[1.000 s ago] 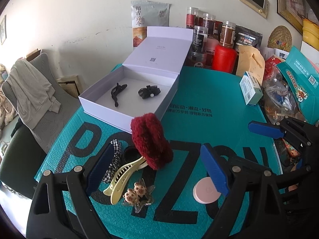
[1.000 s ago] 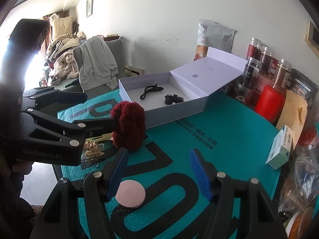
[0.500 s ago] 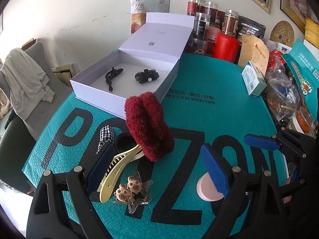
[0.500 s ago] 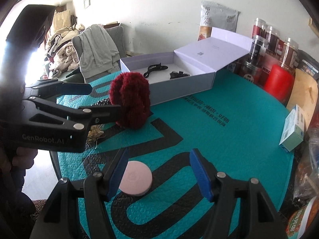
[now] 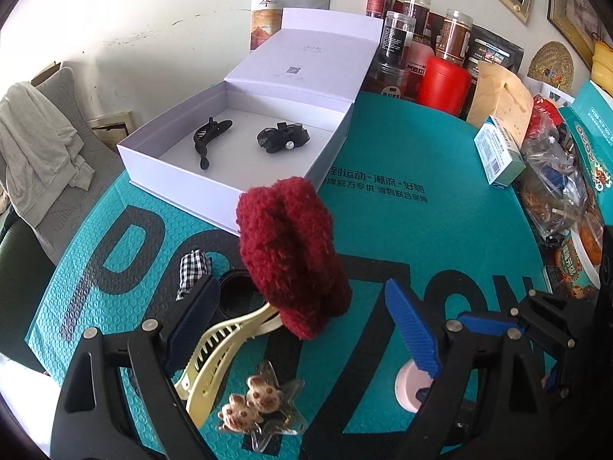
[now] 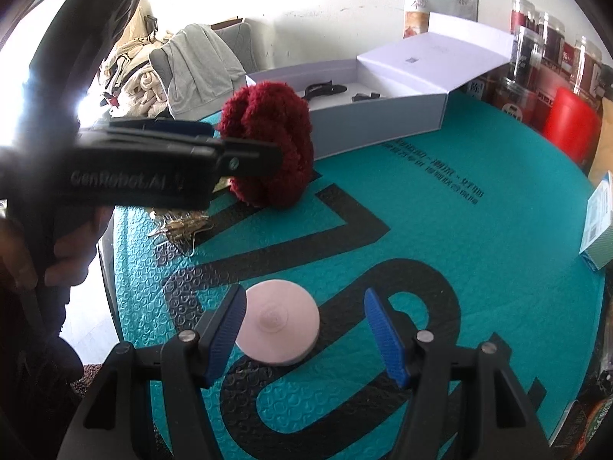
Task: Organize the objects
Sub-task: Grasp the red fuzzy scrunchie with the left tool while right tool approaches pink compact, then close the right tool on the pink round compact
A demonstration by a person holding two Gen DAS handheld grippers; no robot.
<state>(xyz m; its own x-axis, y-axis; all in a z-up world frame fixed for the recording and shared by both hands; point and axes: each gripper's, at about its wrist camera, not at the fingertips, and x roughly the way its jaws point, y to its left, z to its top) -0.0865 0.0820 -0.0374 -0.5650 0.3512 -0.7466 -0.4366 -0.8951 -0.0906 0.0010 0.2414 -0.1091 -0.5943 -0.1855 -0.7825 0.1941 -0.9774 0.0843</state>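
An open white box [image 5: 214,188] [image 6: 383,115] holds a black hair claw [image 5: 208,138] and a black bow clip [image 5: 281,138]. A fluffy dark red scrunchie [image 5: 291,253] [image 6: 270,153] stands on the teal mat in front of the box. Beside it lie a cream claw clip [image 5: 226,345], a bear clip [image 5: 253,406] and a checked scrunchie [image 5: 193,266]. My left gripper [image 5: 302,318] is open around the red scrunchie's base. My right gripper [image 6: 306,331] is open, low over a round pink disc [image 6: 279,322], which shows partly in the left wrist view [image 5: 408,383].
Jars [image 5: 398,38], a red canister [image 5: 444,84], a brown bag [image 5: 498,96], a small white and green box [image 5: 498,149] and snack bags [image 5: 555,191] crowd the table's back and right. A chair with grey clothing [image 5: 34,145] stands at the left.
Both grippers have moved forward and lower. The red scrunchie now sits between my left fingers. The pink disc now lies between my right fingers.
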